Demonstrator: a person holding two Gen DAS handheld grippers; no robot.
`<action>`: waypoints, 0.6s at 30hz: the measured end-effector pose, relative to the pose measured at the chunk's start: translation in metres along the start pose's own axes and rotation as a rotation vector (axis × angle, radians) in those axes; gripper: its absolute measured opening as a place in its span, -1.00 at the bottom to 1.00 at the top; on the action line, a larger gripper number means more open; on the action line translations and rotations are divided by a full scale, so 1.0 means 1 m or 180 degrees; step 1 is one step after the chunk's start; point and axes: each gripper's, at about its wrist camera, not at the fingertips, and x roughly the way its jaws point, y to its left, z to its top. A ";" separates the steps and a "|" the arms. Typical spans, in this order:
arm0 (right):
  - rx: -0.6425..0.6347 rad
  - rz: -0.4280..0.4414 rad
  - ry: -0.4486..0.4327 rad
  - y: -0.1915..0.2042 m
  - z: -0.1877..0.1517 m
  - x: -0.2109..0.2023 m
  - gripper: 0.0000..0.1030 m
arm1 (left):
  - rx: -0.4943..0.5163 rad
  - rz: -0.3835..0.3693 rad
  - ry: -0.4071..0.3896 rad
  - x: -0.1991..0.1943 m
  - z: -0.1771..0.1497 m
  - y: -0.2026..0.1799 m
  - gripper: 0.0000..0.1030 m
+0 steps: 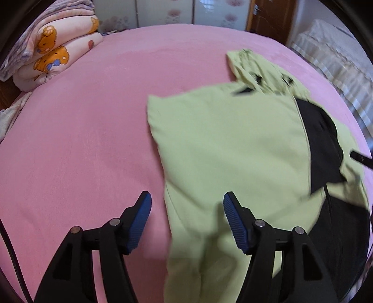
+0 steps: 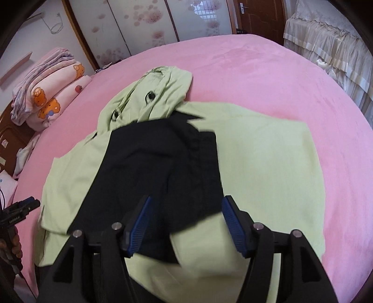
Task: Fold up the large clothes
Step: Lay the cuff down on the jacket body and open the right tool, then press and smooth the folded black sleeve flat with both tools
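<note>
A light green hooded jacket (image 1: 228, 139) with black panels lies spread on the pink bed (image 1: 81, 139). In the right wrist view the jacket (image 2: 268, 163) has its hood (image 2: 163, 91) at the far end and a black part (image 2: 151, 167) folded across its middle. My left gripper (image 1: 186, 219) is open and empty, over the jacket's left edge. My right gripper (image 2: 185, 221) is open and empty, just above the black part and a green sleeve. The left gripper also shows at the left edge of the right wrist view (image 2: 21, 209).
Folded cartoon-print quilts (image 1: 51, 51) are stacked at the bed's far left corner; they also show in the right wrist view (image 2: 46, 98). Wardrobe doors (image 2: 144, 25) and a wooden door (image 2: 258, 14) stand behind the bed. A lace-covered piece of furniture (image 2: 331, 51) stands at the right.
</note>
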 end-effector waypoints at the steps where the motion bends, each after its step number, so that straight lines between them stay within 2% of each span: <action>1: 0.0022 0.0013 0.0027 -0.001 -0.006 -0.003 0.21 | 0.0054 0.0027 0.0032 -0.002 -0.010 -0.003 0.22; 6: 0.0220 0.0115 0.0134 -0.012 -0.023 -0.002 0.21 | 0.0293 0.0426 0.0140 0.011 -0.040 -0.021 0.22; 9: 0.0379 0.0153 0.0120 -0.019 -0.020 0.007 0.21 | 0.0128 0.0587 0.0062 0.023 -0.032 -0.014 0.22; 11: 0.0480 0.0099 0.0114 -0.023 -0.015 0.015 0.21 | -0.0057 0.0608 0.0069 0.028 -0.024 -0.007 0.20; 12: 0.0523 0.0079 0.0103 -0.025 -0.012 0.019 0.21 | -0.0149 0.0596 0.0063 0.030 -0.021 -0.004 0.05; 13: 0.0559 0.0043 0.0088 -0.027 -0.010 0.024 0.21 | -0.0219 0.0556 0.0077 0.031 -0.019 -0.001 -0.21; 15: 0.0595 -0.0046 0.0106 -0.029 -0.007 0.034 0.20 | -0.0359 0.0480 0.0088 0.033 -0.017 0.007 -0.40; 16: 0.0536 -0.0104 0.0160 -0.025 -0.006 0.041 0.12 | -0.0428 0.0467 0.0060 0.030 -0.017 0.009 -0.40; 17: 0.0457 -0.0174 0.0176 -0.021 -0.004 0.042 -0.24 | -0.0461 0.0471 0.0027 0.027 -0.019 0.011 -0.41; 18: 0.0369 -0.0143 0.0191 -0.014 -0.004 0.041 -0.47 | -0.0491 0.0533 -0.0035 0.024 -0.021 0.013 -0.40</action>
